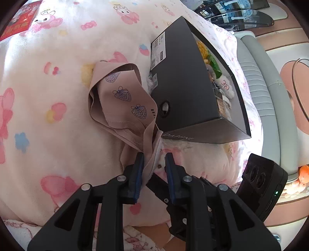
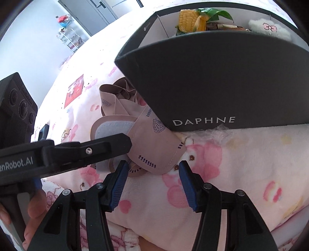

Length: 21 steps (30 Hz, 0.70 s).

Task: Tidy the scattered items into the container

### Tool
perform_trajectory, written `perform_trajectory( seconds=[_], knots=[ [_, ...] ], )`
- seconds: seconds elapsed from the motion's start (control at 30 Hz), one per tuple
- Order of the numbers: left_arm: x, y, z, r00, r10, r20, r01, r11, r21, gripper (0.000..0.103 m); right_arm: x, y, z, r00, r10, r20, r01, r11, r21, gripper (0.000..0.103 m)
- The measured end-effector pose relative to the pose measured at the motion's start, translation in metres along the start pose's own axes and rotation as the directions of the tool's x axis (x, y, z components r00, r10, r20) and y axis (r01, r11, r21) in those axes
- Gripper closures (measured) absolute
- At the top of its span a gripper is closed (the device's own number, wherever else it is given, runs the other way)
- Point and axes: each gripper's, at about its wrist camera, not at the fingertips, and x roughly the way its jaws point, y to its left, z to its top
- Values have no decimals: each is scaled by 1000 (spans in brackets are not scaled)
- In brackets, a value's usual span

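Far left on the pink cartoon-print blanket [image 1: 58, 96], a red card [image 1: 21, 21] lies by itself, well away from everything else. Moving right, here is the item in play — a beige cloth piece [image 1: 119, 100] printed with dark blue shell motifs, crumpled on the blanket with its upper edge pressed against the side wall of the black box [image 1: 183, 81]. Its lower end trails down between the blue pads of the left gripper [image 1: 154, 156]; the fabric touches the left-hand pad, the other pad stands a little clear of it, so the jaws sit narrow around the cloth but not clamped.

Over to the right wrist view: the left gripper's black body [image 2: 87, 150] reaches in from the left edge, a hand [image 2: 32, 210] wrapped around its handle below. Its tip lies over the cloth [image 2: 154, 146], which shows a pale grey inner lining at its left. The right gripper [image 2: 152, 168] hovers just short of the cloth's near edge, jaws spread wide, nothing between them but blanket [image 2: 231, 173].

Further right, the box [image 2: 212, 86], lettered DAPHNE, stands open on the blanket. Inside — a yellow corn cob [image 2: 188, 18], green leaves [image 2: 220, 14] and a white plush toy [image 2: 270, 29] with a pink bow.
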Motion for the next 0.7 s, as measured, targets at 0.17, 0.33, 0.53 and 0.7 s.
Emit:
perform_trajectory(
  seconds=[0.17, 0.33, 0.53, 0.7],
  knots=[
    [6, -11, 0, 997, -76, -26, 77, 996, 43, 82, -14, 9, 5, 999, 41, 30, -40, 999, -21, 52],
    [11, -19, 1, 997, -70, -27, 71, 995, 67, 82, -11, 10, 25, 997, 36, 72, -36, 999, -1, 52],
    [2, -7, 1, 997, -81, -5, 81, 996, 29, 66, 25, 21, 51, 995, 74, 74, -75, 997, 13, 52],
    [7, -13, 4, 992, -127, -26, 128, 990, 53, 66, 6, 45, 48, 993, 82, 82, -77, 996, -52, 52]
  ],
)
